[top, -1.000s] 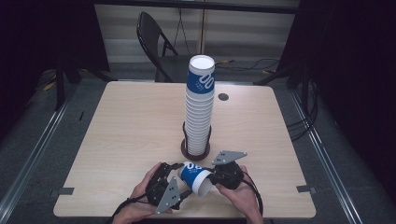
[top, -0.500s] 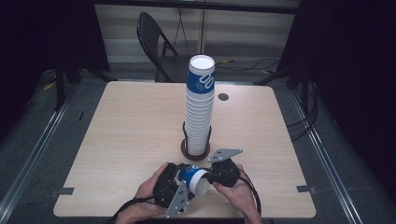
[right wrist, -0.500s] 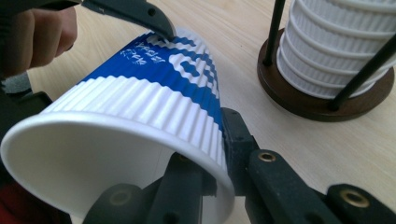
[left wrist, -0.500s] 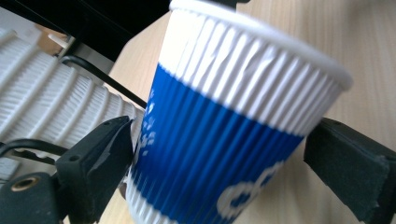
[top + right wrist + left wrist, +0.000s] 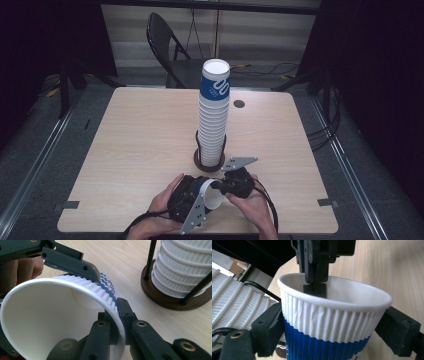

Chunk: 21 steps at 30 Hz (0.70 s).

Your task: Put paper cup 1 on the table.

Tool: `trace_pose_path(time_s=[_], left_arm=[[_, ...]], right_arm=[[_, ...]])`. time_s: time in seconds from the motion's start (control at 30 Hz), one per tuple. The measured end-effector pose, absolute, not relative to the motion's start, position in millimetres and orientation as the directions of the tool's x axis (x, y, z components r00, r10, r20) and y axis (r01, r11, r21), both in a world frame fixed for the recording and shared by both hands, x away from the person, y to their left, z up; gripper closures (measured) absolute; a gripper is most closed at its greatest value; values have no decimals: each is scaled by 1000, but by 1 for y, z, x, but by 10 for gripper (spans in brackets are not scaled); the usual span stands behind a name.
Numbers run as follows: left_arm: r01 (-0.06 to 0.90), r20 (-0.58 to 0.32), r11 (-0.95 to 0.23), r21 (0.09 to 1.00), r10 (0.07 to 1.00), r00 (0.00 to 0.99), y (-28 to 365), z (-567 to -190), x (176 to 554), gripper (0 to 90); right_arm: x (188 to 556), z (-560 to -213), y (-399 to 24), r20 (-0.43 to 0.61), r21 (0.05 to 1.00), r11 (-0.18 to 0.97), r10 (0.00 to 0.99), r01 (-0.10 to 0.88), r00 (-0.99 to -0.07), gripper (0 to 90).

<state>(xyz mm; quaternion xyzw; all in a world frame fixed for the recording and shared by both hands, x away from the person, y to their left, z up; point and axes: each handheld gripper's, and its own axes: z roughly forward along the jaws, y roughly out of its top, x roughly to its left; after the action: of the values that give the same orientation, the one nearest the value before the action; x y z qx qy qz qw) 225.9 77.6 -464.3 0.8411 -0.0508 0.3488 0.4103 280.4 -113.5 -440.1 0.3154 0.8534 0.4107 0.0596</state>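
A blue and white ribbed paper cup lies on its side between the two hands at the table's near edge. My left gripper is shut on its body; in the left gripper view the jaws press on both sides of the cup. My right gripper is shut on the cup's rim: one jaw inside the mouth, one outside, as the right gripper view shows at the rim. The same pinch comes in from the top in the left gripper view, where the right gripper bites the far rim.
A tall stack of the same cups stands in a dark wire holder with a round base just beyond the hands; it is at the right in the right gripper view. A folding chair is behind the table.
The right gripper has shifted slightly left, closer to the cup's mouth. The left hand and the cup have stayed about where they were.
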Motion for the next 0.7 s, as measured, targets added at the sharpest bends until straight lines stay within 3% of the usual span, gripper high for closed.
trace_pose_path(time_s=[0.7], left_arm=[[-339,584,-615,712,250,773,75,-463,231,171]], right_arm=[[283,-444,-112,250,729,388,615,563,-748,871]])
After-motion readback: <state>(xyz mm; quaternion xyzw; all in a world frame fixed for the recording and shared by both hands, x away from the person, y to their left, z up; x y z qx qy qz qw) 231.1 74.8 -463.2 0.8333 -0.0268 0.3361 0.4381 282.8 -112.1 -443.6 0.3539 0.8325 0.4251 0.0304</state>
